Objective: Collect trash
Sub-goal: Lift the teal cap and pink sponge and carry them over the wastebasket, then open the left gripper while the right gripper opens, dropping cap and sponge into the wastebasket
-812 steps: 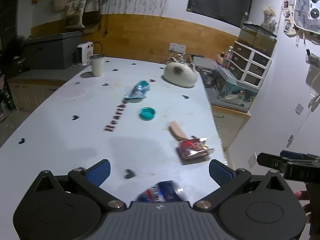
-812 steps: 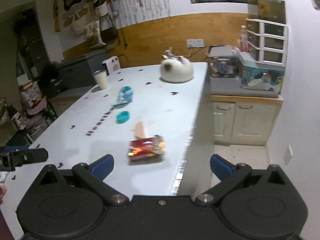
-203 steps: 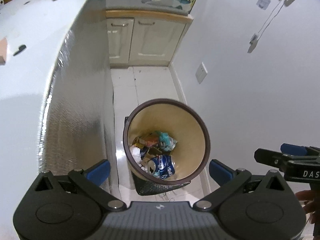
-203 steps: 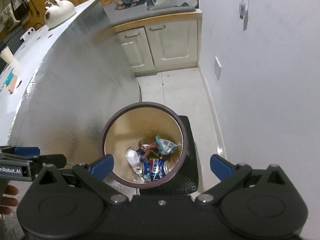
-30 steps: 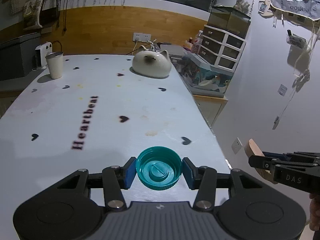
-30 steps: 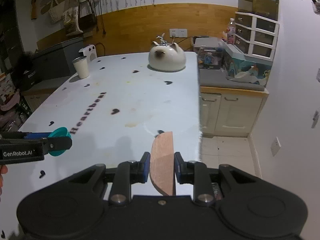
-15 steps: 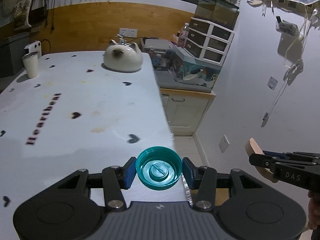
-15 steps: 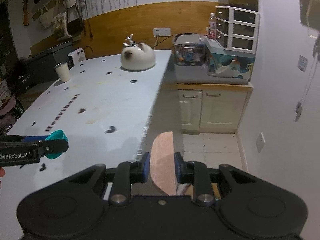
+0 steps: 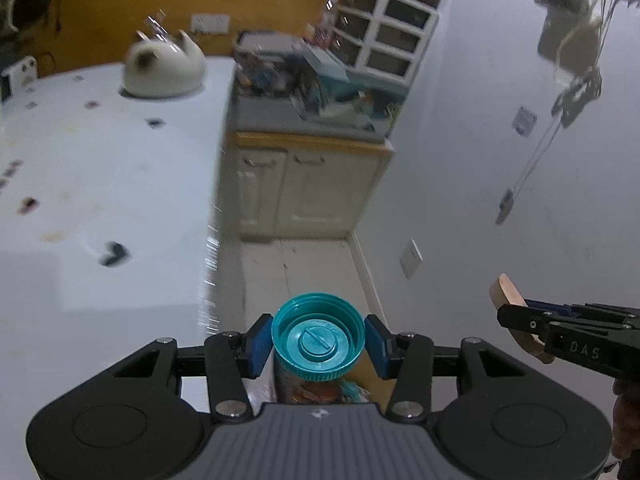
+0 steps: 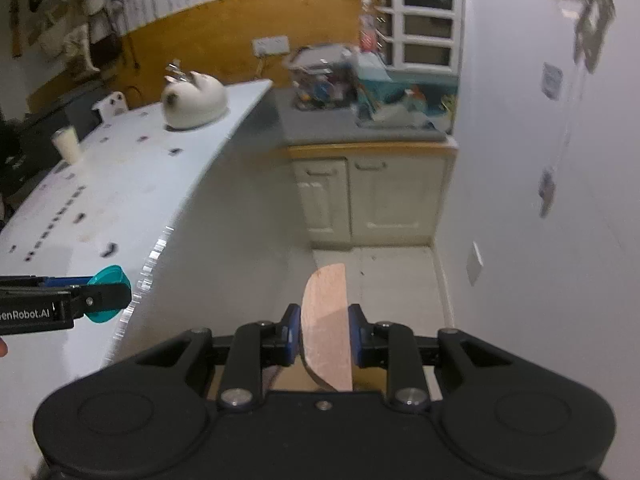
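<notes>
In the left wrist view, the left gripper (image 9: 318, 340) is clamping a teal bottle cap (image 9: 318, 337) between its two blue pads, the cap's open, ribbed inside facing the camera. The cap is hanging past the edge of the white table (image 9: 100, 184), over the strip of pale floor (image 9: 308, 268) between the table and the wall; just beneath it a bit of colourful litter is showing, too hidden to name. At the right edge the right gripper (image 9: 516, 312) is reaching in, pinching a tan wooden piece (image 9: 505, 290) whose rounded end is sticking up past its fingertips. A white cat-shaped pot (image 9: 164, 68) is sitting far back on the table. In the right wrist view, the right gripper (image 10: 324, 334) is squeezing the wooden piece (image 10: 326, 320) edge-on between its pads, the flat slab standing upright over the floor (image 10: 392, 276) in front of the cream cabinet (image 10: 370, 196). At the left, the left gripper (image 10: 106, 294) is holding the teal bottle cap (image 10: 109, 276) just beside the table's (image 10: 120, 184) glinting edge.
</notes>
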`<state>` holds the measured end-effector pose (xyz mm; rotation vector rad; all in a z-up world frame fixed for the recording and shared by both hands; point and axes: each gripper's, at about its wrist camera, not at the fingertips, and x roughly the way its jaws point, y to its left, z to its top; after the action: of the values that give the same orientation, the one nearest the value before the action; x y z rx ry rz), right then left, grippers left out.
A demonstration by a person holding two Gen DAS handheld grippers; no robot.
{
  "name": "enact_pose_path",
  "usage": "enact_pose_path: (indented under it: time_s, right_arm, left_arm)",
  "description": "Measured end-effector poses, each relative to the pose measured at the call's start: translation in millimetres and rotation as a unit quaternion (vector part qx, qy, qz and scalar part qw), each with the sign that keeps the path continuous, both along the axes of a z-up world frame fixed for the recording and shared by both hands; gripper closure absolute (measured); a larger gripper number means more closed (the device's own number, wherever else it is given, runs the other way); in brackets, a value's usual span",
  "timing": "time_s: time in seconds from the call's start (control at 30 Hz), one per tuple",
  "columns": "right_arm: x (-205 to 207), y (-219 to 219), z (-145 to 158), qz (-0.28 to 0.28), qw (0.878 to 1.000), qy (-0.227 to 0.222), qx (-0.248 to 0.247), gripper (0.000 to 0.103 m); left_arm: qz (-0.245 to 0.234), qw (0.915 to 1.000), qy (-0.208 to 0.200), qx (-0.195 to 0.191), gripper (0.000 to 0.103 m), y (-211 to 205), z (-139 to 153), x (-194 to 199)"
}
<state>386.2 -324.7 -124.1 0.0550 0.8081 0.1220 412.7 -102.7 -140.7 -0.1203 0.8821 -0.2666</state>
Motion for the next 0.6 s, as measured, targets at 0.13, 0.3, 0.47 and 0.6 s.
enact_pose_path:
  time_s: [0.13,0.3,0.47,0.6]
  right_arm:
    - [9,-23,-24,-0.014,1.000,0.027,0.002,0.077]
    - [23,-43,-59,-0.030,0.998,0.063,0.006,0.077]
    - [40,-58,-100,-0.031,0.994,0.101,0.020,0.077]
    - [51,-65,-136,-0.030,0.990,0.135,0.020,0.077]
  left_arm:
    - [-0.013,0.9992,0.037,-0.004,0.053,-23,-29,18]
    - [-0.016,0.9946,0.102,-0.014,0.053,-44,-76,42]
    - [-0.019,0.9858,0.167,-0.011,0.053,-60,-131,64]
    - [-0.033,0.9799,0.197,0.008,0.053,-74,-169,77]
